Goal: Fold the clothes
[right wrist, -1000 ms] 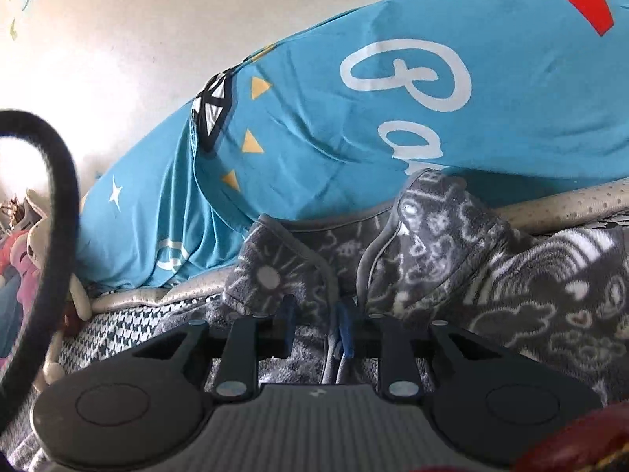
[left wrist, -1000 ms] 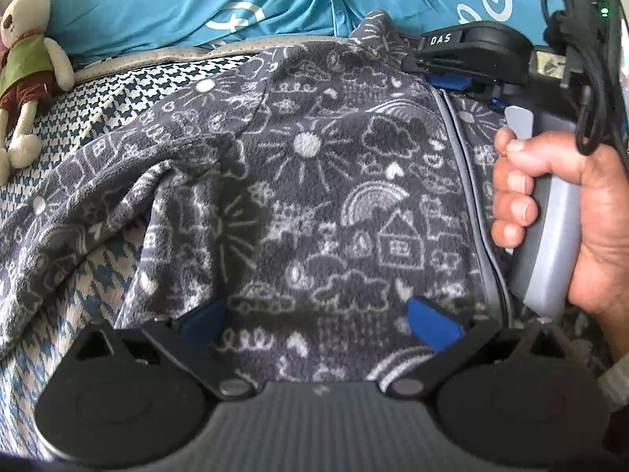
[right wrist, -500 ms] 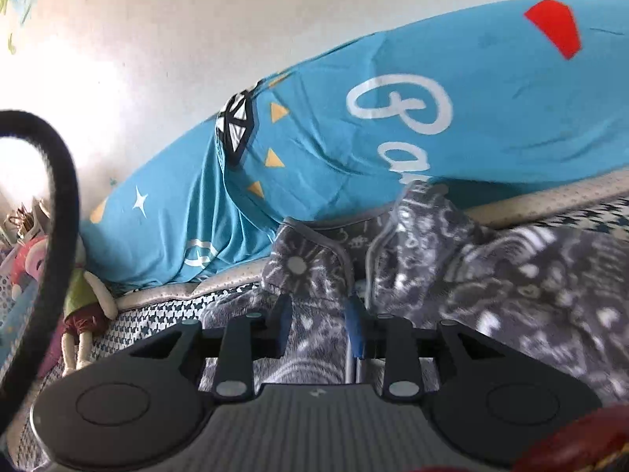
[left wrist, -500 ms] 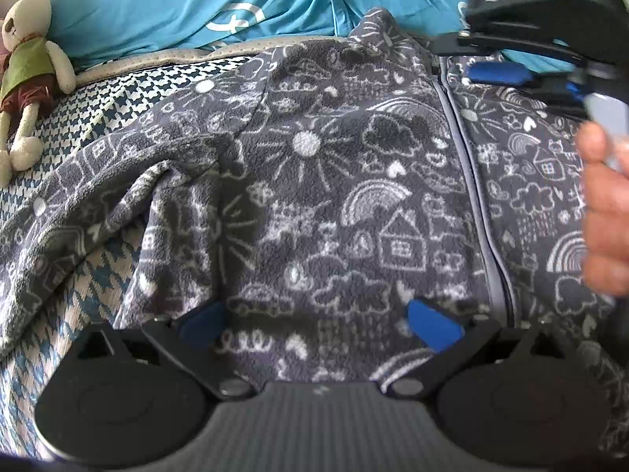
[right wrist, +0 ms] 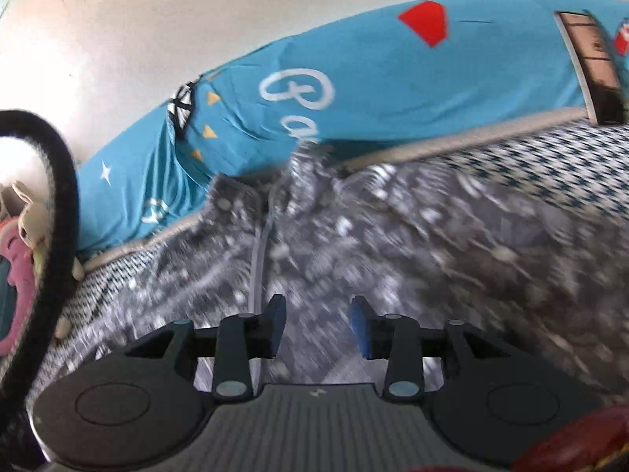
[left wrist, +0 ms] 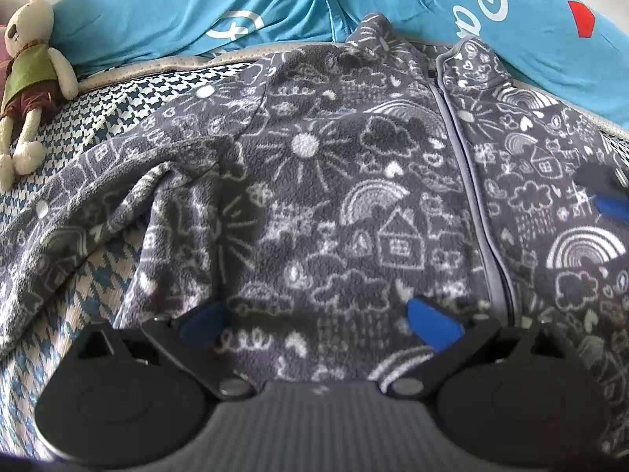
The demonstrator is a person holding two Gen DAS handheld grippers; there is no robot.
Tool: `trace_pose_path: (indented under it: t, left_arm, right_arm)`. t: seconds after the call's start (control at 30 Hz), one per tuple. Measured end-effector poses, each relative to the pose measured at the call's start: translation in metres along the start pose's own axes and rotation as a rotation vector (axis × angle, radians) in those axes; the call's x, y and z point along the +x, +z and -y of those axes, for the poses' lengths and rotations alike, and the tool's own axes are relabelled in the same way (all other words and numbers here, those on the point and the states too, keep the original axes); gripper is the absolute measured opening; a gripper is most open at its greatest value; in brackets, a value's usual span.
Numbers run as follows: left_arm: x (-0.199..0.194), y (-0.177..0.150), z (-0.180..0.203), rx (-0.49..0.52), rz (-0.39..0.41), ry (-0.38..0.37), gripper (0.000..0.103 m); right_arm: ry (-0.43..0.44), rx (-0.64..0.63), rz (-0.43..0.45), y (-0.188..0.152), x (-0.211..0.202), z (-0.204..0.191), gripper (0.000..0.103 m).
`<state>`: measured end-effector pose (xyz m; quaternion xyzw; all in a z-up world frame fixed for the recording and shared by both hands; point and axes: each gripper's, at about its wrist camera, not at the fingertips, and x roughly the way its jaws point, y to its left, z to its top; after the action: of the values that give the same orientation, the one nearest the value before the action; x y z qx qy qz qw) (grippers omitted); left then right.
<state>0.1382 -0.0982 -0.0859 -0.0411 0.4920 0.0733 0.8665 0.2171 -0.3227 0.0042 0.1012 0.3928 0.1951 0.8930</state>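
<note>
The fleece jacket lies spread front-up across the bed, its collar at the far edge, touching the long pillow that runs along that edge. One sleeve trails toward the left edge. A stuffed rabbit lies at the far left corner, against the pillow, apart from the jacket
</note>
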Motion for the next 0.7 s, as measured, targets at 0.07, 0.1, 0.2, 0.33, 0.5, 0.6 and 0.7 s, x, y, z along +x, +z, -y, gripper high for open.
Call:
trace_pose_path:
  t: [0.07,0.1,0.2,0.33,0.5,0.6,0.7]
  left_arm:
    - [0.0,-0.001,0.0,0.004,0.004,-0.001,0.103]
    - [-0.001,-0.001,0.0,0.006,0.007,-0.001,0.103]
    - [-0.002,-0.002,0.001,0.015,0.014,-0.003,0.103]
    - [-0.004,-0.005,0.001,0.026,0.027,-0.006,0.103]
    - [-0.009,-0.009,0.002,0.033,0.039,-0.005,0.103]
    - [-0.016,-0.014,0.004,0.039,0.05,0.0,0.103]
    - [-0.023,-0.018,0.007,0.058,0.066,0.0,0.103]
  right_arm:
    - [-0.024,0.0,-0.016,-0.008,-0.01,0.004,0.04]
    - [-0.032,0.006,-0.021,-0.012,-0.016,0.006,0.04]
    - [-0.043,0.028,-0.023,-0.023,-0.033,0.014,0.042]
    - [-0.074,0.029,-0.024,-0.035,-0.052,0.024,0.044]
    - [-0.117,0.026,-0.023,-0.044,-0.065,0.032,0.045]
    - [-0.123,0.024,-0.022,-0.047,-0.07,0.035,0.045]
    - [-0.13,0.016,-0.019,-0.047,-0.073,0.035,0.045]
